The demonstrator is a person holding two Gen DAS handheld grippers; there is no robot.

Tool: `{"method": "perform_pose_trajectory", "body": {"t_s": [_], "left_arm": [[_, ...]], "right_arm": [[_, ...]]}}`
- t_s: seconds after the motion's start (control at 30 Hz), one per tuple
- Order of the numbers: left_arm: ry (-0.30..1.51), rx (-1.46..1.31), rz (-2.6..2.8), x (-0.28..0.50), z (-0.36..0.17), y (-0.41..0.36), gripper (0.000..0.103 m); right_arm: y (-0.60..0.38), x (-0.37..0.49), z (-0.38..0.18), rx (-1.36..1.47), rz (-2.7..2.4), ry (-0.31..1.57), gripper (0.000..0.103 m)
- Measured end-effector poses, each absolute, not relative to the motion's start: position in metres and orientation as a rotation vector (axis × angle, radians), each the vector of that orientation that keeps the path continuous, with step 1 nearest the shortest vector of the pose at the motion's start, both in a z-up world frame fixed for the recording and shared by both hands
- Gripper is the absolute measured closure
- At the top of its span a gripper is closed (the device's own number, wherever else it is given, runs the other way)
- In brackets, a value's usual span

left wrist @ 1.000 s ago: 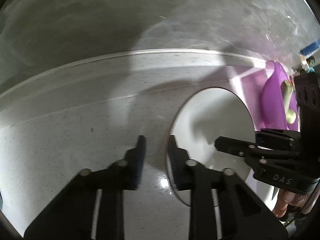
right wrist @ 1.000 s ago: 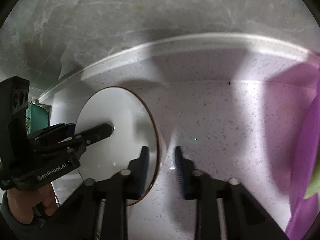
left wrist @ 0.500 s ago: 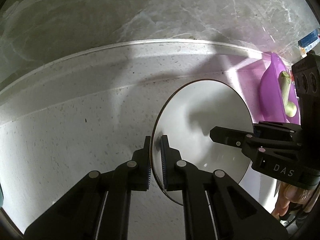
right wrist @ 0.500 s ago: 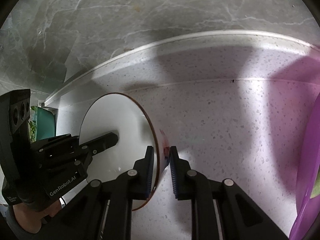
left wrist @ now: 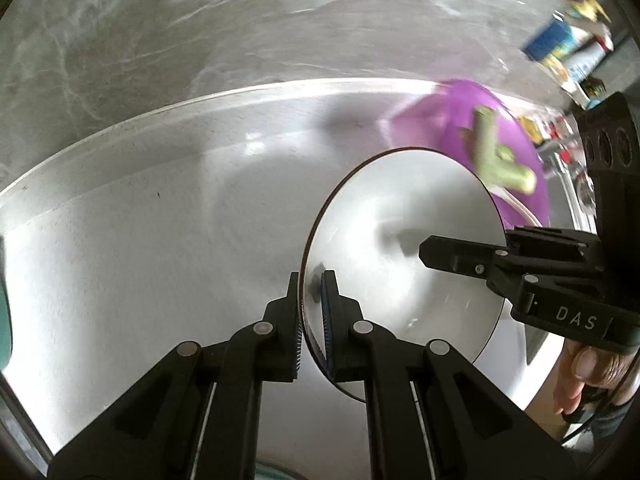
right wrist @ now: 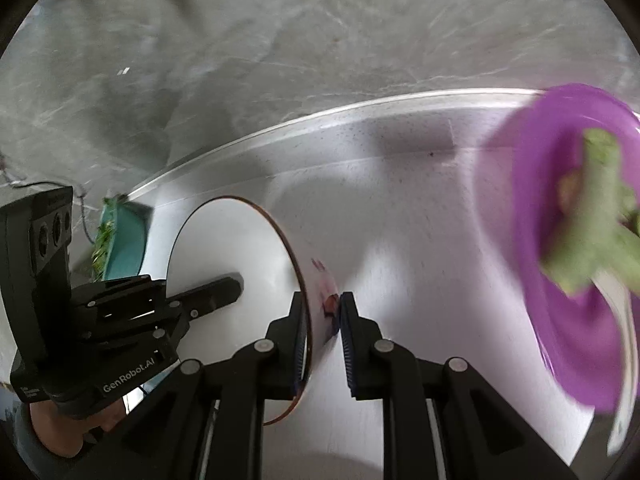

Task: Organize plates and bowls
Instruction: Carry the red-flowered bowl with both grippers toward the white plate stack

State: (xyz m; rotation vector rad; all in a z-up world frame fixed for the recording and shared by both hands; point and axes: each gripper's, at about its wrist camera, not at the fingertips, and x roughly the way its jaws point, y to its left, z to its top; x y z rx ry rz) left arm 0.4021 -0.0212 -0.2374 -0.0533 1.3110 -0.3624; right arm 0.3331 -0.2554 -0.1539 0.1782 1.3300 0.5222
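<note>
A white plate (left wrist: pixel 400 248) with a thin dark rim hangs tilted above the white speckled counter (left wrist: pixel 140 260), held from both sides. My left gripper (left wrist: pixel 312 312) is shut on its left rim, one pad above and one below. In the right wrist view the same plate (right wrist: pixel 232 248) shows edge-on, and my right gripper (right wrist: pixel 323 312) is shut on its right rim, where a small red pattern marks the underside. A purple bowl (right wrist: pixel 568 300) with green vegetable pieces (right wrist: pixel 592 220) stands to the right, blurred.
A teal bowl (right wrist: pixel 128 240) with leafy greens sits at the counter's far left. A grey marble wall (left wrist: pixel 200 20) rises behind the counter's raised back edge. Colourful packages (left wrist: pixel 560 40) stand at the far right. A person's hand (left wrist: pixel 588 372) grips the right tool.
Both grippers closed on the plate's opposite rims and raised it off the counter. The views have risen and the purple bowl now shows more fully.
</note>
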Motion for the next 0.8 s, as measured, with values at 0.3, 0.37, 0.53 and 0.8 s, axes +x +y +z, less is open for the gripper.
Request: {"method": "perform_pose_trajectory", "body": {"t_s": [0.3,0.37,0.53,0.8], "left_arm": [[1.247,-0.03,-0.392,0.296,-0.197,-0.055,0.096],[1.247,-0.033,-0.4,0.268,-0.195,-0.064,0.096],[1.264,-0.034,-0.405,0.209,-0.2,-0.089,0.096],[1.307,-0.045,-0.394,0.149,-0.225,-0.113,0.096]], "right_arm": [[-0.295,0.239,-0.115,0.163,0.54,1.281,0.083],[-0.302,0.216,-0.112,0.158,0.54,1.282,0.082],[-0.316,0.17,-0.115,0.139,0.538,1.298,0.082],[-0.336,0.117,-0.134,0.144,0.53,1.353,0.082]]}}
